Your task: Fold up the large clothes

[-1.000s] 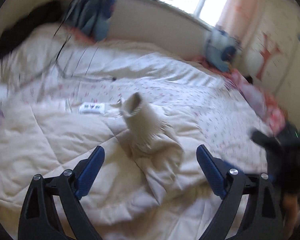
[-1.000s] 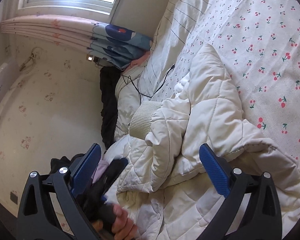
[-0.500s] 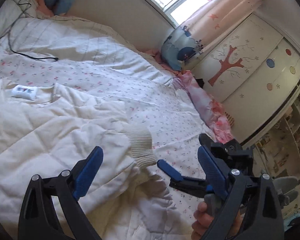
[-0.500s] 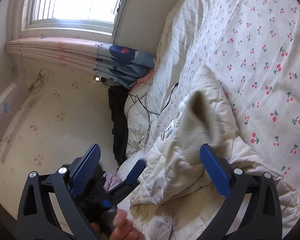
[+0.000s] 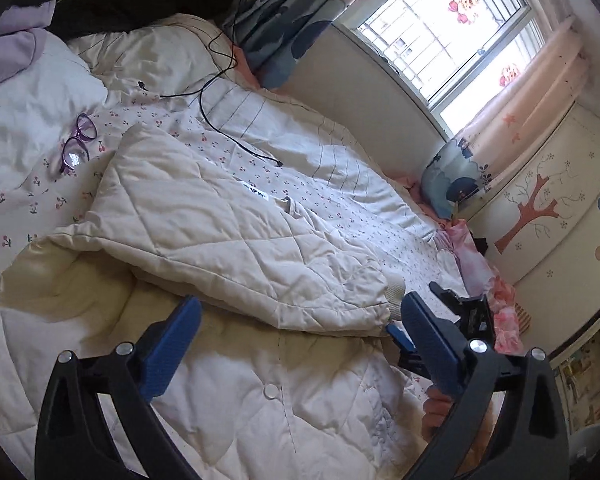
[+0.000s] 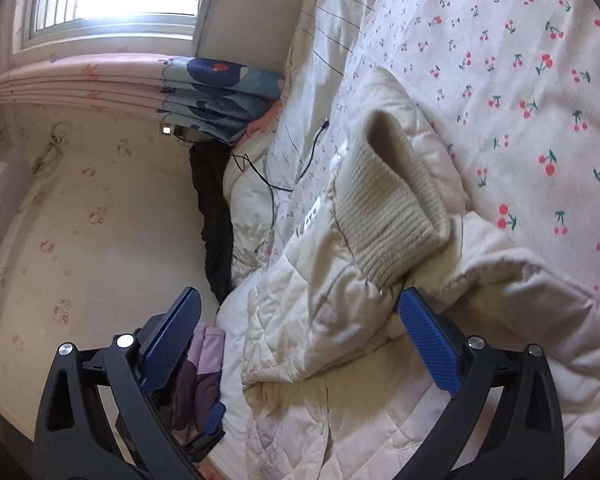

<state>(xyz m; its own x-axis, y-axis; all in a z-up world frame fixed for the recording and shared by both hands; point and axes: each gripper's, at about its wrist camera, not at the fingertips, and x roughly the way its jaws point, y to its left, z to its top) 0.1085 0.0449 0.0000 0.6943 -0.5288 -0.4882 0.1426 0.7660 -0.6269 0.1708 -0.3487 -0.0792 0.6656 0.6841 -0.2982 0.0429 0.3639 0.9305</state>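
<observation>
Cream quilted jacket (image 5: 228,240) beyond spread left fingers (image 5: 172,340), untouched

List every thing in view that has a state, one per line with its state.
Left gripper: open, jaws have just been opening, nothing between them.
Right gripper: open, gripping nothing.
Quilted jacket: spread on the bed, one sleeve folded across its body.
Ribbed cuff: lying on the jacket, opening showing.
Glasses: lying unfolded on the bedding.
Cable: loose across the bed.
</observation>
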